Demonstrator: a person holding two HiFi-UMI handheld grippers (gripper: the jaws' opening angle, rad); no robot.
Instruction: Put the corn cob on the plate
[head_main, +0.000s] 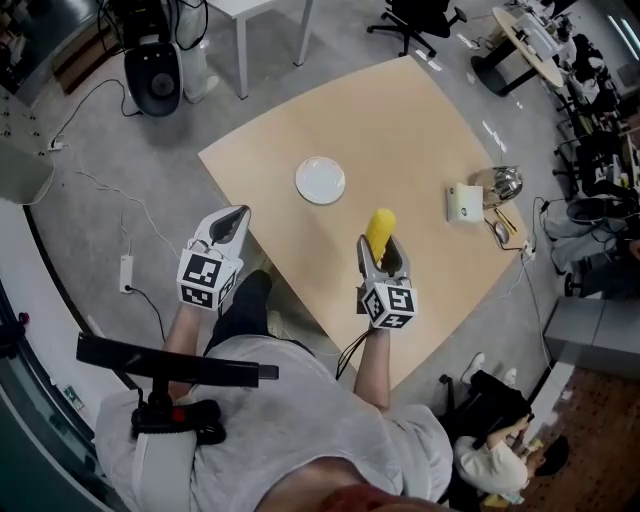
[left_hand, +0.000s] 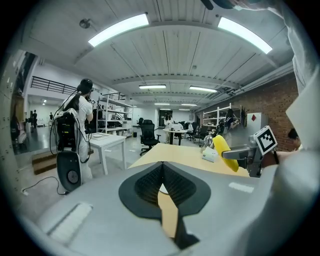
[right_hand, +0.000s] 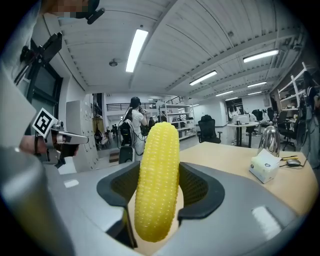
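Note:
The yellow corn cob (head_main: 379, 232) (right_hand: 157, 180) stands nearly upright between the jaws of my right gripper (head_main: 382, 258) (right_hand: 159, 175), which is shut on it above the near part of the wooden table (head_main: 400, 120). A white plate (head_main: 320, 181) lies bare on the table, ahead and to the left of the cob. My left gripper (head_main: 232, 225) (left_hand: 162, 170) hovers by the table's near left edge, its jaws together with nothing in them. In the left gripper view, the corn cob (left_hand: 222, 150) and the right gripper (left_hand: 245, 154) show at the right.
A small white box (head_main: 464, 203) and a shiny metal kettle (head_main: 503, 183) sit near the table's right edge, with small items beside them. A black speaker (head_main: 152, 80), a white side table (head_main: 255, 12) and office chairs stand on the floor beyond.

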